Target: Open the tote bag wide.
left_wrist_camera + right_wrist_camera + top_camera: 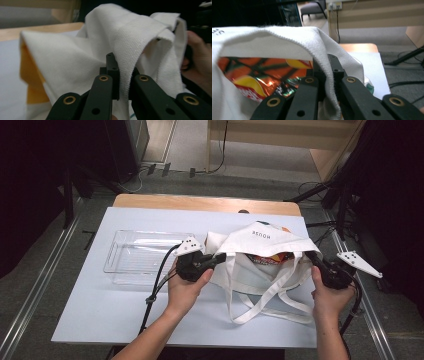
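Currently we are holding the white tote bag [260,251] by its rim from both sides: the left gripper [218,259] is clamped on the fabric edge at the bag's left, the right gripper [311,258] on the edge at its right, each set of jaws closed with cloth pinched between the pads. In the left gripper view the weave is running straight down between the pads [113,75]; in the right gripper view the hem is folding over the pads [321,75].

Risks we are noting:
- Only a thin fold is sitting in each grip, so an uneven pull could be sliding the canvas out on one side, and the mouth would be collapsing.
- The long straps [260,306] are lying loose on the table [90,310] and could be snagging on a forearm or cable.
- Tilting the bag could be tipping the orange snack packet [257,80] out.

The bag is sitting right of centre on the table, just beside the clear plastic tray [131,255], mouth held open, cloth limp and creased, printed lettering [260,234] on the far panel.
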Tool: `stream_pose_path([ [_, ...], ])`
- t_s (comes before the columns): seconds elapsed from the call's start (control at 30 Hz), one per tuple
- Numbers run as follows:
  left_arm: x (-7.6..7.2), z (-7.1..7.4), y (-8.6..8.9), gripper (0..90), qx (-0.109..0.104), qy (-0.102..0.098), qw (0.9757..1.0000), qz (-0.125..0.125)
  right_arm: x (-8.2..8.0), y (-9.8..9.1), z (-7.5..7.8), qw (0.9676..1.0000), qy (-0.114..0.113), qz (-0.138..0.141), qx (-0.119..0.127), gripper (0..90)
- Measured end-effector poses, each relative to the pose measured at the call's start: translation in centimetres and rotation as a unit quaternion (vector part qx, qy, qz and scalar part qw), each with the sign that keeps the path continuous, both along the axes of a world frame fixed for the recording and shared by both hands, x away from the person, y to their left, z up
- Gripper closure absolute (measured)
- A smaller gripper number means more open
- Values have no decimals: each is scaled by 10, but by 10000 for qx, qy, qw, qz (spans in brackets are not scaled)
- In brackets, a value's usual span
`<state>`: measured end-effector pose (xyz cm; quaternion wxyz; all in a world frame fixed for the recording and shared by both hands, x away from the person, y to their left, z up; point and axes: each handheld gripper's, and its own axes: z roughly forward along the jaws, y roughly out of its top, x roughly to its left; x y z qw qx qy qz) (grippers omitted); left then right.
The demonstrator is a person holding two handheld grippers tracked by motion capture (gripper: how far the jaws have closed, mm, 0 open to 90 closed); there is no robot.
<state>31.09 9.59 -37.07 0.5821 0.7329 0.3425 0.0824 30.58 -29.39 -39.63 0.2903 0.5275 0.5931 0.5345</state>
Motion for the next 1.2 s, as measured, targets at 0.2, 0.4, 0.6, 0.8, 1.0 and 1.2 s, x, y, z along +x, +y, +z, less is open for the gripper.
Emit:
stream_pose_path([
  [0.2, -19, 21, 2, 892, -281, -283, 9988, -291, -26, 1, 23, 9992, -381, 70, 87, 881],
  [0.4, -41, 42, 9, 892, -566, -523, 9956, -533, -56, 3, 49, 9978, -646, 114, 40, 881],
  [0.6, -54, 56, 18, 891, -791, -595, 9928, -671, -79, 6, 66, 9965, -816, 150, 45, 879],
  [0.8, -42, 44, 22, 891, -657, -376, 9960, -482, -81, 9, 61, 9976, -675, 78, -129, 877],
  [1.0, -25, 30, 22, 887, -548, -142, 9983, -133, -66, 8, 43, 9993, -353, 17, -112, 869],
  [1.2, -17, 26, 27, 836, -319, -111, 9994, 108, -59, 9, 43, 9990, -420, -56, -146, 672],
])
